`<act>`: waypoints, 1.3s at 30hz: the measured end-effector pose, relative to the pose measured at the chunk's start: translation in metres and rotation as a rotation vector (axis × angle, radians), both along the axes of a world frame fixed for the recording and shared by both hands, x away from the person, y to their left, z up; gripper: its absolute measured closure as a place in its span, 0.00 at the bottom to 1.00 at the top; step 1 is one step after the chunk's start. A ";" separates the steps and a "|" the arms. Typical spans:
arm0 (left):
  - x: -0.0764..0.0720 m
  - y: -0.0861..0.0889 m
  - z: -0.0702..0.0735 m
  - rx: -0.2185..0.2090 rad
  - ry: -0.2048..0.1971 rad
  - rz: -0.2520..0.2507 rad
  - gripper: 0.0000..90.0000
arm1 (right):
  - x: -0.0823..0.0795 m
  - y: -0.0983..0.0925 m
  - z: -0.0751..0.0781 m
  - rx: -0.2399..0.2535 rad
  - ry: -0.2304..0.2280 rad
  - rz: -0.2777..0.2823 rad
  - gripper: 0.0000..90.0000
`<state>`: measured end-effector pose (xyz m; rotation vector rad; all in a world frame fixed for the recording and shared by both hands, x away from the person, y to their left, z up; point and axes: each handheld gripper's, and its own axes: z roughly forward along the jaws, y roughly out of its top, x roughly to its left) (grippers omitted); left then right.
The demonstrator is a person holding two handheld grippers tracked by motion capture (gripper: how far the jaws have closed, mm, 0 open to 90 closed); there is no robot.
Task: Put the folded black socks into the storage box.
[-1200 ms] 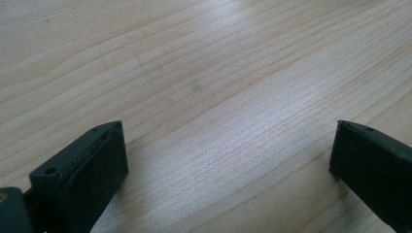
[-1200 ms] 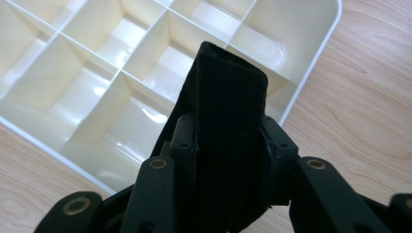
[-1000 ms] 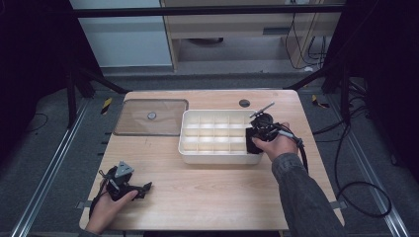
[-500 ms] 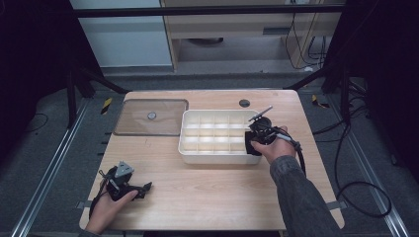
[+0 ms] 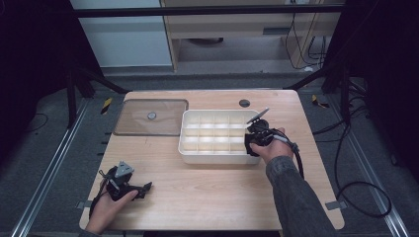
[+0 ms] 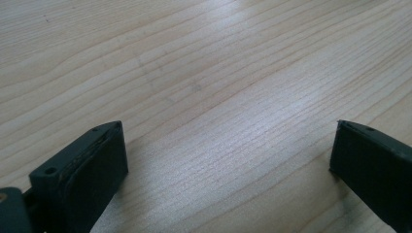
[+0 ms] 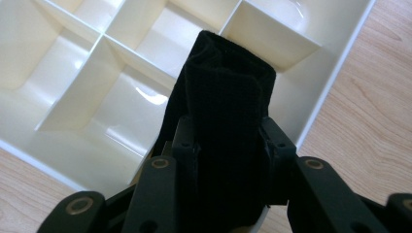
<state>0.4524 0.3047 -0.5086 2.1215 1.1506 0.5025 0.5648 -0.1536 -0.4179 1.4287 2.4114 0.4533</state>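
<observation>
Here, right gripper (image 7: 228, 145) clamping black rolled cloth (image 7: 226, 92) — over white compartment box (image 7: 87, 141).

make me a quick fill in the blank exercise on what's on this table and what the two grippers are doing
1. The right gripper is shut on a rolled piece of ____ cloth.
2. That cloth hangs over the white ____ tray.
3. The left gripper has its jaws ____ over bare wood.
4. The clear lid lies on the table to the ____ of the tray in the high view.

Missing words: black; compartment; open; left
</observation>
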 end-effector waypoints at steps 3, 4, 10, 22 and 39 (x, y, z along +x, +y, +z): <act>0.000 0.000 0.000 0.000 0.000 0.000 0.00 | -0.001 0.002 -0.001 -0.016 0.002 0.000 0.74; 0.000 0.000 0.000 -0.003 -0.001 0.002 0.00 | -0.001 0.003 -0.001 -0.020 0.000 0.002 0.74; 0.000 0.000 0.000 0.000 0.000 0.000 0.00 | -0.001 0.000 0.001 0.004 -0.005 -0.005 0.70; 0.000 0.000 0.000 -0.001 -0.001 0.001 0.00 | -0.011 -0.002 0.023 0.076 -0.028 0.004 0.42; 0.000 0.000 0.000 -0.008 -0.005 0.010 0.00 | -0.020 -0.024 0.081 0.097 -0.098 0.020 0.39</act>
